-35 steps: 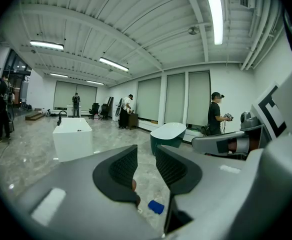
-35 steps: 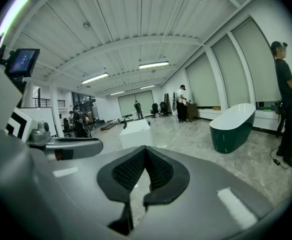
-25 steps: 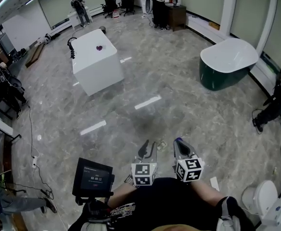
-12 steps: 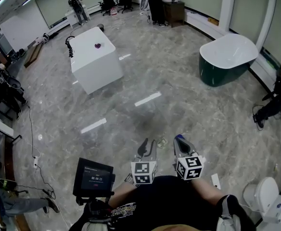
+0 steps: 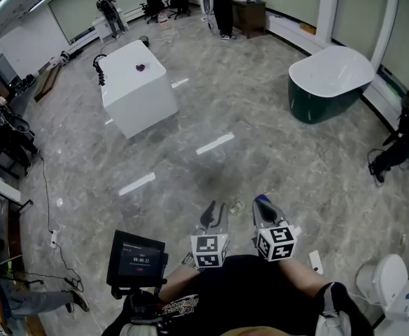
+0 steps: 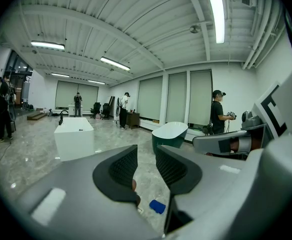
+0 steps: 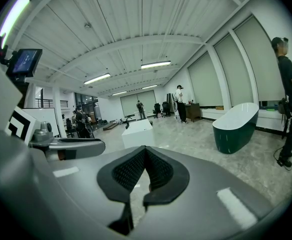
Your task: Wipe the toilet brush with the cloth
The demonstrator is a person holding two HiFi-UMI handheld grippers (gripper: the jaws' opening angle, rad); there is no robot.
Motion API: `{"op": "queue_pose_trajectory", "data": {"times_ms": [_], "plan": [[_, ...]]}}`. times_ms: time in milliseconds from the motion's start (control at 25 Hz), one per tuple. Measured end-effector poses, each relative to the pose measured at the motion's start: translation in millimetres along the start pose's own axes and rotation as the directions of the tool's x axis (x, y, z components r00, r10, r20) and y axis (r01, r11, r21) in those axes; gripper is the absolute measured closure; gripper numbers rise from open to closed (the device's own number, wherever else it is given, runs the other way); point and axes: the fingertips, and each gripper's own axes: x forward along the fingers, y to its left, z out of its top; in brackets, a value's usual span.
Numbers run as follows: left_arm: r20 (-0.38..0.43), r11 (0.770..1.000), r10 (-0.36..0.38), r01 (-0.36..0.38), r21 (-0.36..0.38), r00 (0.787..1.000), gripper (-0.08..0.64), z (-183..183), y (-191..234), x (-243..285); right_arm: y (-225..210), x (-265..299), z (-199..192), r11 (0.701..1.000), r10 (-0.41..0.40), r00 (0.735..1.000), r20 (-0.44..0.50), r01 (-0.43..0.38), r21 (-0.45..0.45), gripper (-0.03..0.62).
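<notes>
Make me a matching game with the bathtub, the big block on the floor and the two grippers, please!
Things:
1. bathtub
2. block
3. left gripper
4. right gripper

Colour or state:
A. jaws shut, nothing in them
B. dark green outside, white inside
C. white
D. jaws apart, nothing between them

Pairs: 1-B, 2-C, 3-D, 4-A
</notes>
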Motion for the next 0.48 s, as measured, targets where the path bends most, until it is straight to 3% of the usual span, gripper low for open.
{"op": "queue_pose_trajectory", "data": {"times_ms": [480], "plan": [[-0.002, 1.0, 0.003, -0.003, 0.001, 1.0, 0.443, -2.6, 0.9, 0.2, 1.4, 1.2, -2.5, 1.0, 0.005, 1.0, 0.0, -0.005, -0.004, 0.592]]}}
